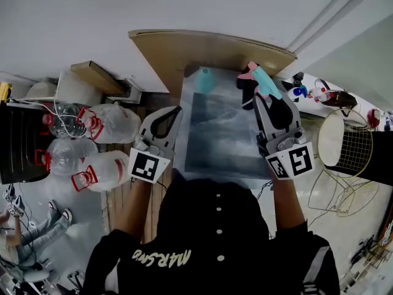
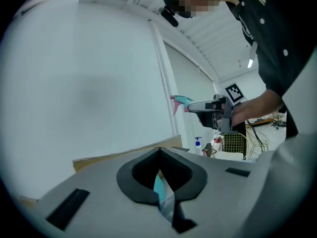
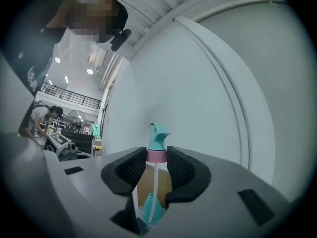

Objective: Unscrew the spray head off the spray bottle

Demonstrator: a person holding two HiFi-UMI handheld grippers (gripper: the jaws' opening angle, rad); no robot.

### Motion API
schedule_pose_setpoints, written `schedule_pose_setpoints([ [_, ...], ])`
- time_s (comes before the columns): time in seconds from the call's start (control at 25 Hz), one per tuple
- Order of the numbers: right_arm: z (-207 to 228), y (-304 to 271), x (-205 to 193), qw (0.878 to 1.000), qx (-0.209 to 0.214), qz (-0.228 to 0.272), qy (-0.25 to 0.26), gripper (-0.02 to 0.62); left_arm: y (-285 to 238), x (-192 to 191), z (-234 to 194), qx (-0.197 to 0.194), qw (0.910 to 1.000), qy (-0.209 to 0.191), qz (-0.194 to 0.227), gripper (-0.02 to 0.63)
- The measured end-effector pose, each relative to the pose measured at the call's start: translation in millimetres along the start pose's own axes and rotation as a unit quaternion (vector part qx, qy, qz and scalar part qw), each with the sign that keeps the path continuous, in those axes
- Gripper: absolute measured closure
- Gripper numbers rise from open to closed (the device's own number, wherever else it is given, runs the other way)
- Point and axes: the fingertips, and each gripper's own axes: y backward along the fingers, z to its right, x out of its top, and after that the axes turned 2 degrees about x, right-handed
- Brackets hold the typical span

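Clamping the spray head (image 3: 157,137), right gripper (image 3: 156,155) holds it off the bottle (image 1: 205,80).

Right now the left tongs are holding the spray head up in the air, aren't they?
Not the left ones. The right tongs are holding the spray head up in the air; the right gripper view shows it pinched between them.

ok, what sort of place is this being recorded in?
Probably a workshop or lab hall, not a home: high ceiling lights and a mezzanine railing, big water jugs stacked aside, and a wire basket beside the table.
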Motion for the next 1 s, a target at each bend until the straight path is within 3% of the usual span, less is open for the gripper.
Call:
schedule_pose_setpoints([
  [0.2, -3.6, 48.5, 6.1, 1.0, -0.017, 0.003, -0.006, 0.449, 18.8, 16.7, 25.2, 0.017, 0.9998, -0.005, -0.003, 0.58],
  [0.56, 8.6, 124.5, 1.0, 0.998, -0.07, -0.007, -0.007, 0.449, 40.7, 17.4, 41.5, 0.069, 0.9963, 0.044, -0.024, 0.581],
  [1.0, 10.4, 148.5, 9.3, 0.996, -0.088, -0.003, 0.0, 0.449, 44.6, 30.4, 62.7, 0.076, 0.9966, 0.028, -0.016, 0.581],
])
